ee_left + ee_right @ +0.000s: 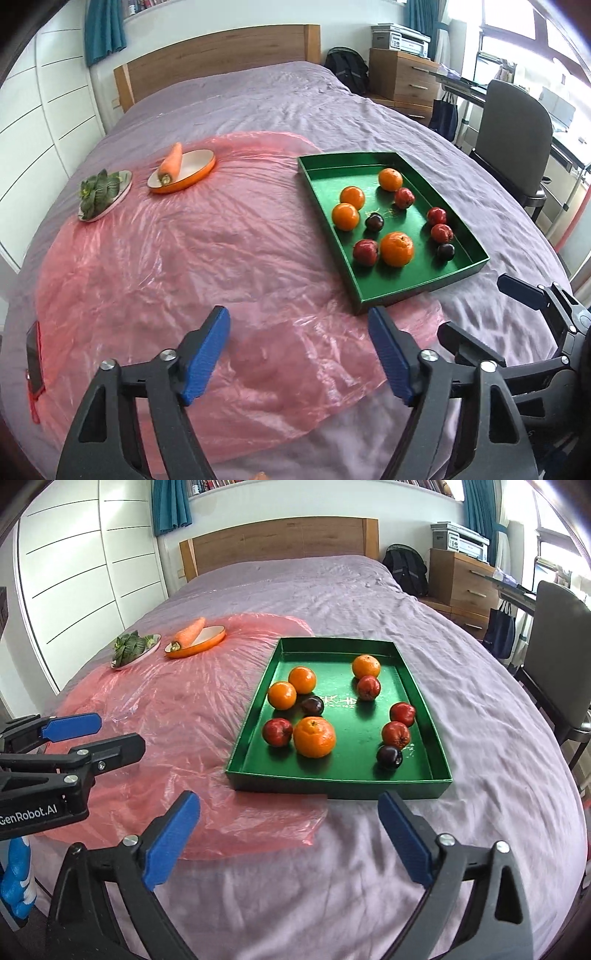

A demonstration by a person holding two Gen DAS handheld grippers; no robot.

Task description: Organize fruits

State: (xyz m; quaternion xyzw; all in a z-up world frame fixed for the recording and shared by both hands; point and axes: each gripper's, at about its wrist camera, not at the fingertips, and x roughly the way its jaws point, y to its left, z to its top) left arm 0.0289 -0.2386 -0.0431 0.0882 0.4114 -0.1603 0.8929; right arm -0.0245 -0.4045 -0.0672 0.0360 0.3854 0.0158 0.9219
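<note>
Both pairs of fingers are spread wide and hold nothing: the left gripper (299, 354) is held over the pink plastic sheet (177, 258) at the bed's foot edge, the right gripper (290, 840) just short of the green tray (424, 720). In the tray are counted four oranges (314, 737), four red apples (277, 732) and two dark plums (389, 757). Toward the headboard, two plates are seen, one bearing a carrot (171, 164), one greens (96, 192).
</note>
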